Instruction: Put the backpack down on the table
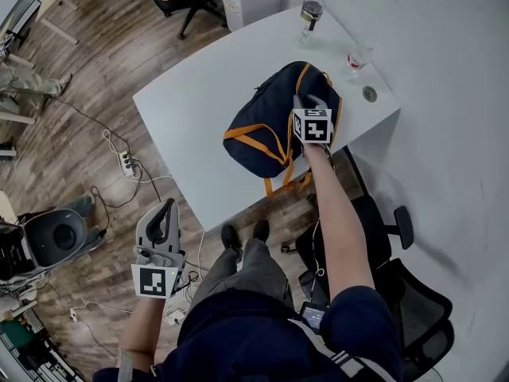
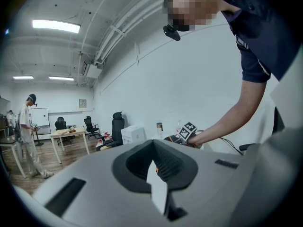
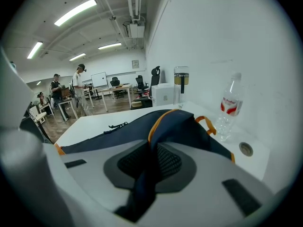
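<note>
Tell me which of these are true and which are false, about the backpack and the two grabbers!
1. The backpack lies on the white table. True.
2. The right gripper pinches backpack fabric between its fingers. True.
3. The left gripper holds a bottle. False: it holds nothing and hangs out over the floor, fingers together.
4. The water bottle is inside the backpack. False: it stands on the table beside it.
5. The backpack's trim is green. False: it is orange.
</note>
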Available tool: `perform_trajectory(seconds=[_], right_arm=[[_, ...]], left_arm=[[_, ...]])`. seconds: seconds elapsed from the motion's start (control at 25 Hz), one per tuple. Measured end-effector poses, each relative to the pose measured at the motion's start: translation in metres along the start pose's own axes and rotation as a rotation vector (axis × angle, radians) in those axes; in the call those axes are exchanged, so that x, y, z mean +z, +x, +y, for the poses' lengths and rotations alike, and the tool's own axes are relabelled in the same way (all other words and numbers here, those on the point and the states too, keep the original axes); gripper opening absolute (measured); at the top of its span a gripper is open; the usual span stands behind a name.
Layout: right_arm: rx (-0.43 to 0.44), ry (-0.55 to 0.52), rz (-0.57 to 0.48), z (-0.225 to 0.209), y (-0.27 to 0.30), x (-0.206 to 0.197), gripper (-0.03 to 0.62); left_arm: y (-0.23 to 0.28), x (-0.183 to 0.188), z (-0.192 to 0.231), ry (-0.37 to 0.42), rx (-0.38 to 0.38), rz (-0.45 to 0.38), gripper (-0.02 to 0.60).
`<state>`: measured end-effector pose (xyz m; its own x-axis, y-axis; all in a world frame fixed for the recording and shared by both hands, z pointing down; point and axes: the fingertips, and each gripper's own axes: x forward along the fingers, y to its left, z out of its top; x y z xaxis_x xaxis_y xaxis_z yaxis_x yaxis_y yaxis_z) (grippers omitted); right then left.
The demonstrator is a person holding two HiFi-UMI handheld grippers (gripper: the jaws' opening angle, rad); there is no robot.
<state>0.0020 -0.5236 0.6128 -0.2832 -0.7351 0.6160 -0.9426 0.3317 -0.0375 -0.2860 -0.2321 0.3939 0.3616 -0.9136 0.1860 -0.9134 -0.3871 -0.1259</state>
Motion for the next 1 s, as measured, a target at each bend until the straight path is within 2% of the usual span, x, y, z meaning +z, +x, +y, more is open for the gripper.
perform_trajectory(seconds=[0.24,0.36,1.0], right_arm=[[-0.004,-0.001,-0.008,-0.002,-0.008,-0.004,0.054],[-0.013,-0.006,-0.011,-0.002,-0.011,-0.003,0.052],[-0.016,-0.018,-0.035,0.000,-0.024,-0.006,0.097]], left_arm=[[0.001,-0.001,-0.003,0.001,-0.007,0.005,0.003],[0.003,0.000,-0.003,-0.035,0.001,0.016,0.003],[0.002,0.002,-0.006,-0.025,-0.008,0.001,0.003]])
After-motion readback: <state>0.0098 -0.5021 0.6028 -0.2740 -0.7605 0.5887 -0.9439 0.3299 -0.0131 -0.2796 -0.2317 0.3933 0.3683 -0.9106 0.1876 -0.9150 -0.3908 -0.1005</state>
